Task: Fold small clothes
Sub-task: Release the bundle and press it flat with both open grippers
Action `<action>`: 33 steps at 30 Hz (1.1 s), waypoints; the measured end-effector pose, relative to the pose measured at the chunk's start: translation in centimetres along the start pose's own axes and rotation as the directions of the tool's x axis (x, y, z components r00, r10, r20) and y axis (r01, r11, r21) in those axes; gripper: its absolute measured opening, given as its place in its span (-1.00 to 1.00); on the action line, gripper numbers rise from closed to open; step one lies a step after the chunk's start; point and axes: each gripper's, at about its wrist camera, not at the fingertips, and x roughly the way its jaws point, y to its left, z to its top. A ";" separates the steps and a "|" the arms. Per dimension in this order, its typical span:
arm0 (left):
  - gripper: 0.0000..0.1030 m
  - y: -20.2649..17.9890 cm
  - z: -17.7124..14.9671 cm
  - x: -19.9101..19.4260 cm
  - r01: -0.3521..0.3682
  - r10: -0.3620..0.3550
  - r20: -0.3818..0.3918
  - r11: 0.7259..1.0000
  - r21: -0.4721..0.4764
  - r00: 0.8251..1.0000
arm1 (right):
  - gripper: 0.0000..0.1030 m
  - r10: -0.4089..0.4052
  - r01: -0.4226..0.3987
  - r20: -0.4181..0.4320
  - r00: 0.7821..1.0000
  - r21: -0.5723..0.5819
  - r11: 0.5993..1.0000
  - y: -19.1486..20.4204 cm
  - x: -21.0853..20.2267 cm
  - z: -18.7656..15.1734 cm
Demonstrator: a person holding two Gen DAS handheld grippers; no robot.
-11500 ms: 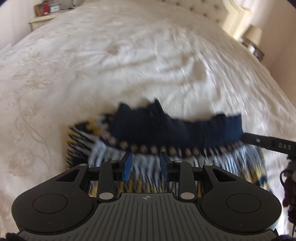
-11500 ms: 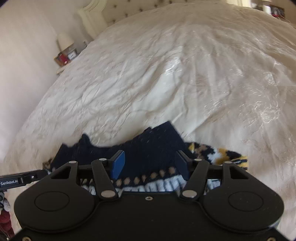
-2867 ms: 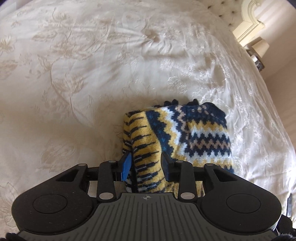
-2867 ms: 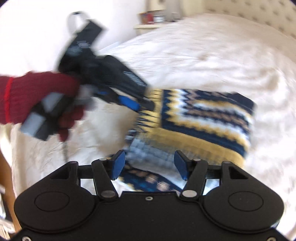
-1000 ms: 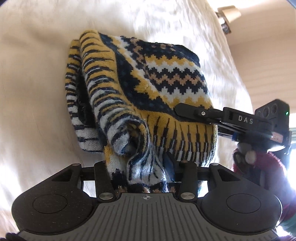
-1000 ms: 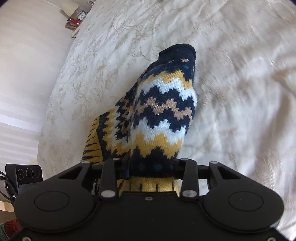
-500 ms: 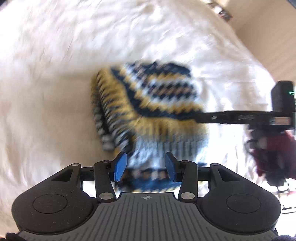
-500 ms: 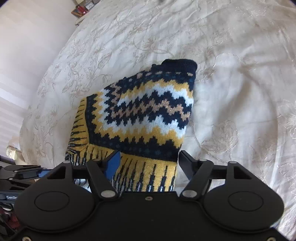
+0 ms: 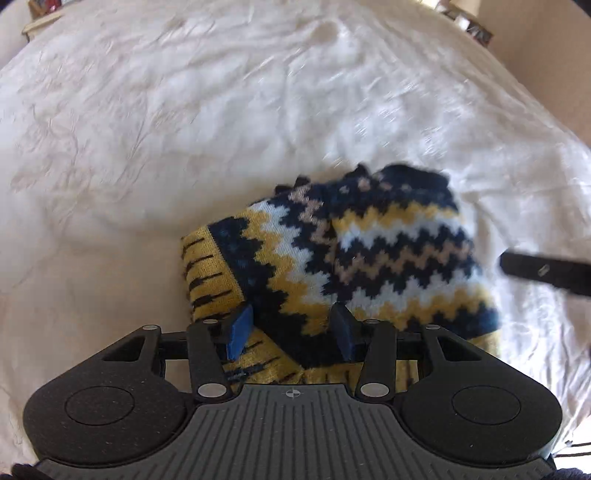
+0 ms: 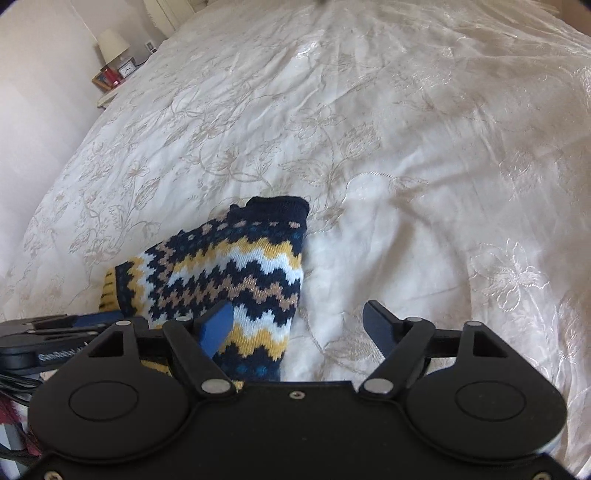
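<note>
A small knitted sweater (image 9: 351, 251) in navy, yellow and white zigzags lies folded in a compact bundle on the bed. My left gripper (image 9: 291, 326) hovers over its near edge; its jaws are opening, and the knit shows below the gap with neither pad pressing on it. In the right wrist view the sweater (image 10: 229, 280) lies to the left. My right gripper (image 10: 301, 323) stands wide and still opening, its left pad over the sweater's edge and its right finger over bare bedcover. Each gripper shows at the edge of the other's view.
A cream bedcover (image 10: 406, 147) with embroidered flowers spreads all around the sweater. A nightstand with a lamp (image 10: 110, 48) and small items stands by the wall at the far left. Another bedside table (image 9: 472, 26) sits beyond the bed's far right corner.
Both grippers held the sweater a second ago and have let go. They have drawn back and risen, the right jaws spreading wide. The sweater has settled flat on the bed.
</note>
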 end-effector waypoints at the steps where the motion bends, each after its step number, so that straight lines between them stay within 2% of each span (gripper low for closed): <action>1: -0.03 0.6 -0.2 -0.3 0.000 0.000 0.000 1.000 0.005 1.000 | 0.65 -0.008 0.008 0.011 1.000 -0.003 1.000 0.2 0.0 0.2; 4: 0.13 1.4 -0.5 -0.7 0.011 -0.011 0.006 1.000 0.013 1.000 | 0.74 -0.029 0.030 0.038 0.999 -0.016 0.999 1.1 0.6 0.8; 7: 0.15 1.8 -0.6 -0.6 0.026 -0.026 0.004 1.000 0.004 1.000 | 0.87 -0.047 0.049 0.043 0.998 -0.037 0.998 2.3 1.9 1.1; 12: 0.18 1.6 -0.1 -0.1 0.027 -0.027 -0.019 1.000 0.014 0.999 | 0.89 -0.149 0.141 -0.089 0.985 -0.094 0.986 3.6 7.0 0.5; 13: 0.19 1.6 0.0 0.2 0.028 -0.027 -0.024 1.000 0.013 0.999 | 0.97 -0.165 0.156 -0.105 0.981 -0.091 0.984 3.6 7.9 0.1; 16: 0.24 1.6 0.2 0.3 0.034 -0.033 -0.038 0.999 0.017 0.999 | 0.98 -0.177 0.173 -0.110 0.978 -0.042 0.984 3.1 9.0 -0.4; 21: 0.37 1.3 0.3 0.6 0.047 -0.045 -0.053 0.998 0.040 0.998 | 0.98 -0.186 0.183 -0.085 0.979 -0.042 0.982 3.3 8.0 -0.3; 29: 0.39 1.5 0.1 0.5 0.064 -0.061 -0.053 0.996 0.056 0.997 | 0.98 -0.175 0.176 0.050 0.983 -0.032 0.984 4.8 2.5 -2.2; 31: 0.40 1.6 0.0 0.5 0.068 -0.065 -0.050 0.996 0.057 0.997 | 0.99 -0.189 0.191 0.054 0.981 -0.046 0.980 5.2 1.8 -3.2; 33: 0.40 1.6 -0.1 0.5 0.072 -0.069 -0.048 0.996 0.055 0.996 | 0.99 -0.210 0.211 0.020 0.978 -0.062 0.976 5.3 2.0 -4.1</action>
